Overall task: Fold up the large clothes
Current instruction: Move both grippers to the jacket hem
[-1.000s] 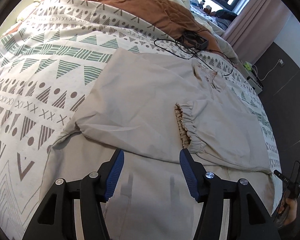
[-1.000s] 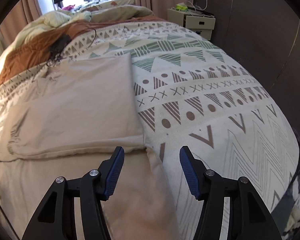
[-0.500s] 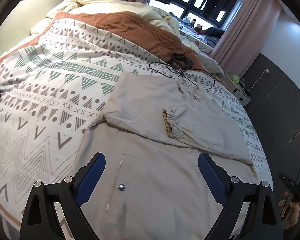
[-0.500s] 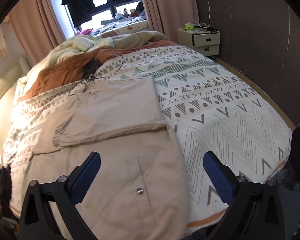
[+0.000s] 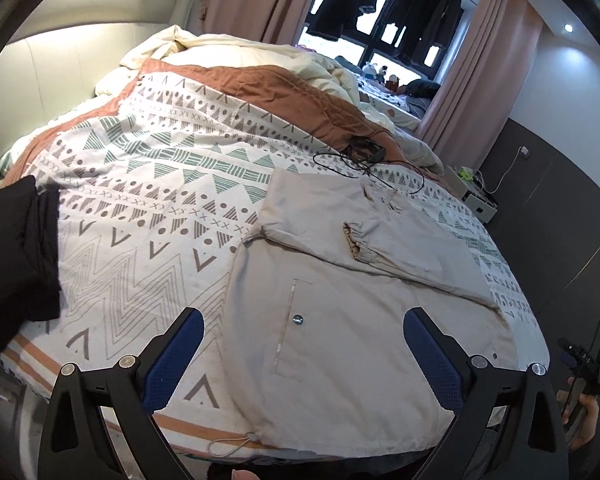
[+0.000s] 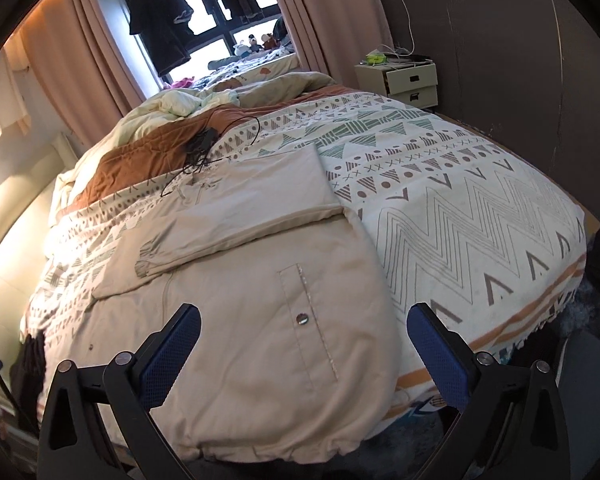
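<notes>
Beige jacket lies part-folded on the patterned bedspread.
Left gripper just spread wide; right gripper spread wide; nothing between either's jaws.

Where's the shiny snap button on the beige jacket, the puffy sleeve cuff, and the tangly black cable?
snap button [image 6: 301, 319], right wrist view, on the metal stud by the pocket edge.
sleeve cuff [image 5: 353, 238], left wrist view, on the gathered elastic end.
black cable [image 5: 353, 160], left wrist view, on the tangled loops.
</notes>
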Demonstrator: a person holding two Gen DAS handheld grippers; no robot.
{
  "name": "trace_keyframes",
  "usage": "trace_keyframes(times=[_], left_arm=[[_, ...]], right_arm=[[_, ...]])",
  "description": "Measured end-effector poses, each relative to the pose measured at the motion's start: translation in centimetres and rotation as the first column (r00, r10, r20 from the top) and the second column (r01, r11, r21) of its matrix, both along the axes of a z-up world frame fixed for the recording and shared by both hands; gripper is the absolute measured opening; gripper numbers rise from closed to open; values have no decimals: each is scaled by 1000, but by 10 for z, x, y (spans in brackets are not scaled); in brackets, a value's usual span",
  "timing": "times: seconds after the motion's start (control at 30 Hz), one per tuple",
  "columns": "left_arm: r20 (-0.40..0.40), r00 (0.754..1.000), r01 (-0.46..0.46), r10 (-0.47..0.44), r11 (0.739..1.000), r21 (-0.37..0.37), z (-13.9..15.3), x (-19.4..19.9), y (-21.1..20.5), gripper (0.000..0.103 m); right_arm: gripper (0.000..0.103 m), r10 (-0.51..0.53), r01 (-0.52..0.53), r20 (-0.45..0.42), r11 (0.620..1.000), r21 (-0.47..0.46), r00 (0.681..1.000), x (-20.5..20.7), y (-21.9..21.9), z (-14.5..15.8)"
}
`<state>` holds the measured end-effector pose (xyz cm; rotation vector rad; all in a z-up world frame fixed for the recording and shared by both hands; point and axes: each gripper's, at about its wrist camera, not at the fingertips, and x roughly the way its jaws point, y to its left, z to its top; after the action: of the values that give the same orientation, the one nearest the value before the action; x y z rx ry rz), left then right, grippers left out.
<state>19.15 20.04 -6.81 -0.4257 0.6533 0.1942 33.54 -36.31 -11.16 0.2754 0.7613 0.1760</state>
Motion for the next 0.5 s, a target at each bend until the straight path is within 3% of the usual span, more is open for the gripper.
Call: trace_keyframes(times=[0.33,0.5], left_arm=[[40,997,-68,66,996,50,-19,-64,9,100],[22,995,-96,95,995,23,-39,-84,17,100]], right_arm=[[103,-20,19,10,999,46,1000,-42,-23,-28],[103,-34,30,44,995,93,998,-64,-40,-43]])
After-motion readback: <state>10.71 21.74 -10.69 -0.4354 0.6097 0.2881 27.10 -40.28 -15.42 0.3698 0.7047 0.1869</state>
